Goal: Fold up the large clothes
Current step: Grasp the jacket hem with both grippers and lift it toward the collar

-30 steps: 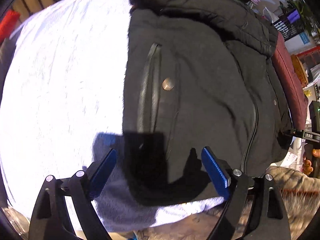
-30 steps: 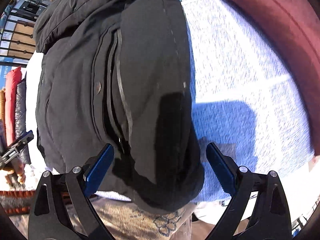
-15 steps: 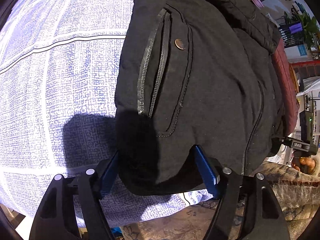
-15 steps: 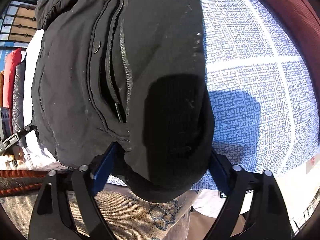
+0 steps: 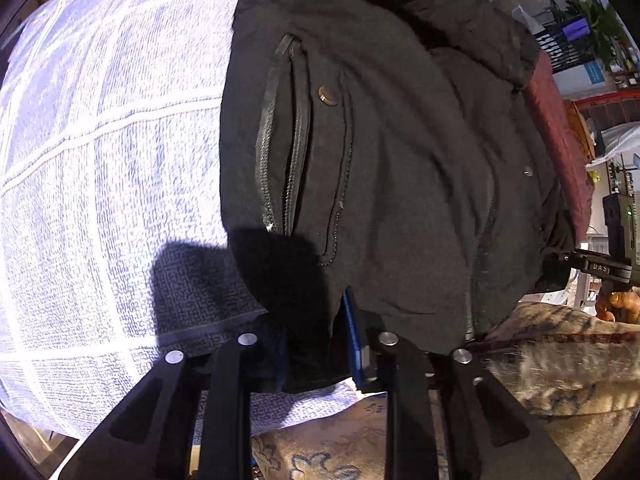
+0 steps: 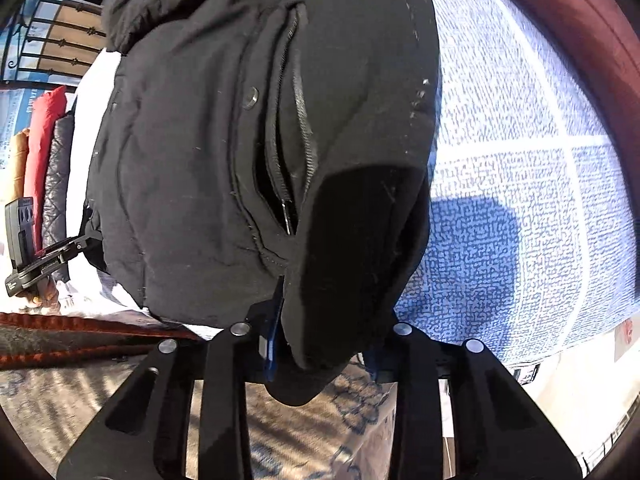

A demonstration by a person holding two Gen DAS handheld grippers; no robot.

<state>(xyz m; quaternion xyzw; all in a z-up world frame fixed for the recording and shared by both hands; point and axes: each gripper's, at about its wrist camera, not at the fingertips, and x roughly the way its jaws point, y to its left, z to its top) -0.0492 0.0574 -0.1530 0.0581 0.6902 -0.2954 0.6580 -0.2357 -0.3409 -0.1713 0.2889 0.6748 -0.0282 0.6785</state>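
Both grippers clamp the black jacket's hem

The left gripper [image 5: 316,344] and right gripper [image 6: 324,340], jaws just closed, each pinch a bottom corner of the black jacket [image 5: 400,168] on the blue-patterned bedspread [image 5: 100,168]; lettering on the far gripper reads perhaps "DAS".

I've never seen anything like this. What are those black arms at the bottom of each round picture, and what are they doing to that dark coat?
There is no robot here: a person holds a hand tool with two fingers in each hand. Each round picture comes from a wide-angle camera mounted on one tool, looking forward along its fingers.

One picture is from the left gripper, the other from the right gripper. Their jaws have just been closing, and each now pinches a bottom corner of the black jacket, which lies on a blue-and-white patterned cloth. In the left view the other tool shows at the right edge, with a hand under it.

The grip looks like the start of a fold.
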